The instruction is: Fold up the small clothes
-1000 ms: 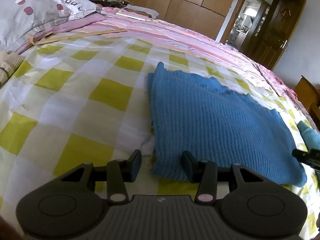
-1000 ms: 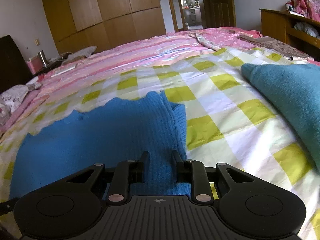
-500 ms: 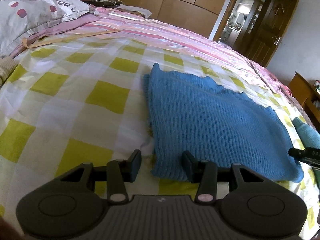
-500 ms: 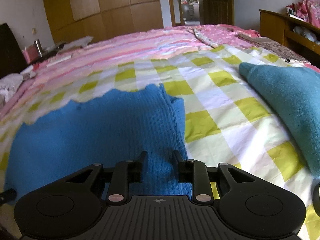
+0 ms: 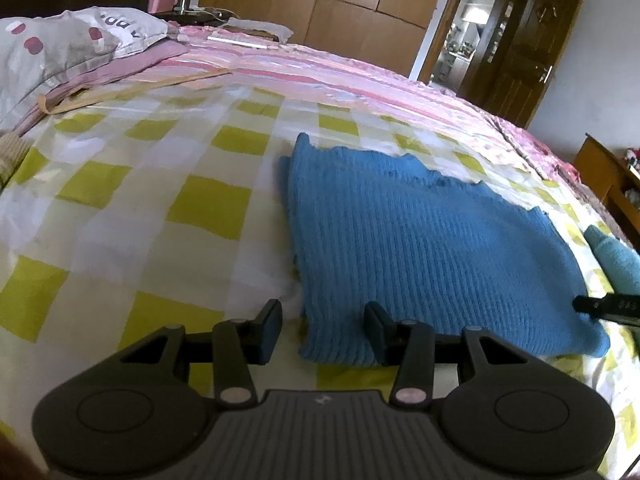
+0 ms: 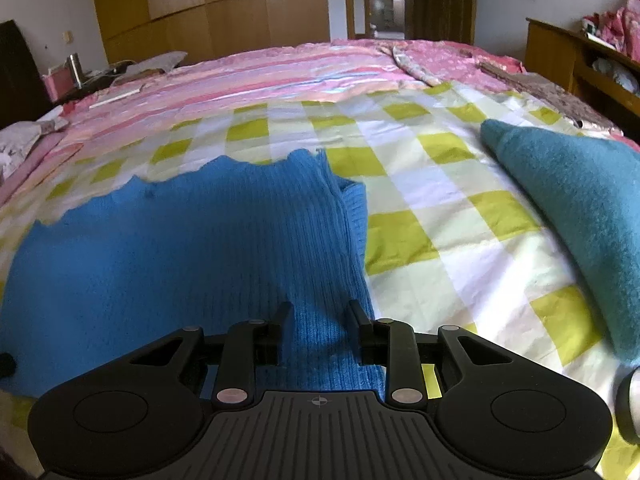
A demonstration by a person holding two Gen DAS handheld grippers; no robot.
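Note:
A blue ribbed knit garment lies folded flat on the yellow-and-white checked bedsheet. My left gripper is open at its near left corner. The corner lies between the fingers, with a gap at the left pad. My right gripper is low over the garment's near right edge. It is narrowly open, and the knit lies flat between its fingers. The right gripper's tip shows at the right edge of the left wrist view.
A teal folded cloth lies on the sheet to the right of the garment. A grey spotted pillow is at the far left. A pink striped quilt covers the far half of the bed. Wooden shelves stand at the right.
My right gripper's fingers stand slightly wider apart than before. Both views have tilted a little. The blue garment has not moved.

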